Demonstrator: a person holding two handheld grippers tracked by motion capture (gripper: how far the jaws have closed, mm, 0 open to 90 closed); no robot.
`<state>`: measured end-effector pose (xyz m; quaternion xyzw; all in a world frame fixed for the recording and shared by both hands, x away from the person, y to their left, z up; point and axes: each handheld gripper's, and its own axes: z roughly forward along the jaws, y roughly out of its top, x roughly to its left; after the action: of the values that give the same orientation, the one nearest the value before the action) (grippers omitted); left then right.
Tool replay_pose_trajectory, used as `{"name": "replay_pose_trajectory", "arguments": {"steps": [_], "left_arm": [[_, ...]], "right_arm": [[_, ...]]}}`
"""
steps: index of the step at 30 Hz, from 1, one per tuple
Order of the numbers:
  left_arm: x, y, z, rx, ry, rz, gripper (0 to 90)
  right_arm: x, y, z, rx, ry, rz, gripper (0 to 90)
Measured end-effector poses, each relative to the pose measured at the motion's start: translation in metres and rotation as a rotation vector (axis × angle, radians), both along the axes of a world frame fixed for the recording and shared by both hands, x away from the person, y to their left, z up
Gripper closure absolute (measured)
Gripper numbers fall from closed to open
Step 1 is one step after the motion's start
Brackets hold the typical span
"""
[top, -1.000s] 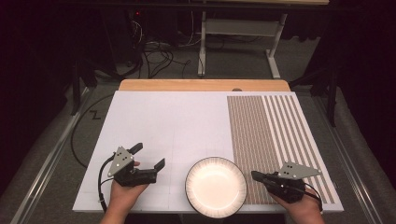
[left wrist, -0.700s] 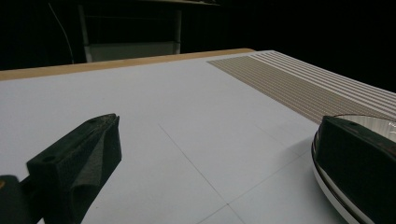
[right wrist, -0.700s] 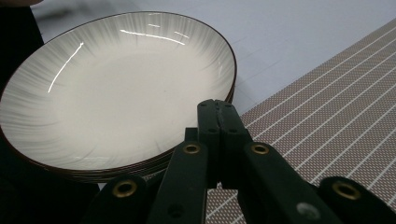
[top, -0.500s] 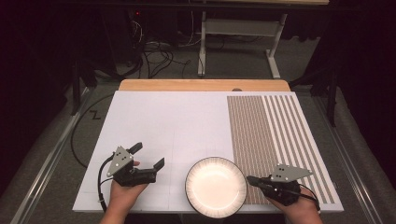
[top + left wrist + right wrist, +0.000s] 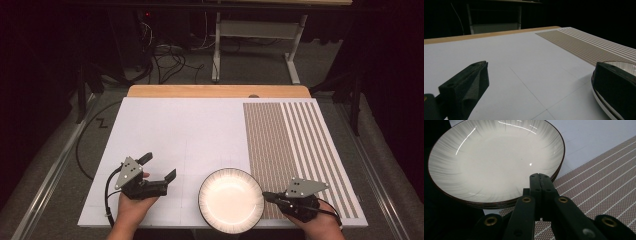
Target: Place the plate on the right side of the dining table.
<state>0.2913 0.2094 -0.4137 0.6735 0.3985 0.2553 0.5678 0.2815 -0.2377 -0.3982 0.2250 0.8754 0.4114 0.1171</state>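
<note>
1. Fingers of the right gripper [image 5: 541, 182] are pressed together with nothing between them, their tips over the near rim of the plate [image 5: 496, 160]; whether they touch it is hard to tell. The left gripper [image 5: 159, 167] has its fingers wide apart around bare board.
2. Cut off: the high view clips both forearms at its 6 o'clock edge, and the plate's near rim runs close to that edge. In the left gripper view the right-hand finger [image 5: 616, 87] covers most of the plate [image 5: 624, 66], leaving a sliver of rim.
3. Round, the plate has no long axis; it sits flat and faces up, at 6 o'clock on the white board [image 5: 200, 130], its right edge overlapping the striped mat [image 5: 295, 140].
4. From above, the right gripper [image 5: 270, 196] lies at the plate's [image 5: 231, 200] 3 o'clock, pointing toward 9 o'clock; the left gripper lies at the plate's 9 o'clock, apart from it.
5. Close up, the right gripper view gives the plate's grey radial streaks and dark rim line, plus the mat's [image 5: 604, 185] woven dots. The high view alone gives the wooden table edge [image 5: 215, 91] at 12 o'clock.
</note>
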Motion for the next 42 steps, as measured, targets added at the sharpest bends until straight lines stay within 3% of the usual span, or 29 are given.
{"name": "replay_pose_trajectory", "arguments": {"steps": [15, 42], "left_arm": [[0.0, 0.0, 0.0, 0.002, -0.001, -0.001, 1.5], [0.001, 0.001, -0.001, -0.007, -0.001, -0.002, 1.5]], "right_arm": [[-0.003, 0.004, 0.003, -0.036, 0.008, 0.015, 90.0], [-0.006, 0.013, 0.004, -0.073, -0.017, 0.02, 90.0]]}}
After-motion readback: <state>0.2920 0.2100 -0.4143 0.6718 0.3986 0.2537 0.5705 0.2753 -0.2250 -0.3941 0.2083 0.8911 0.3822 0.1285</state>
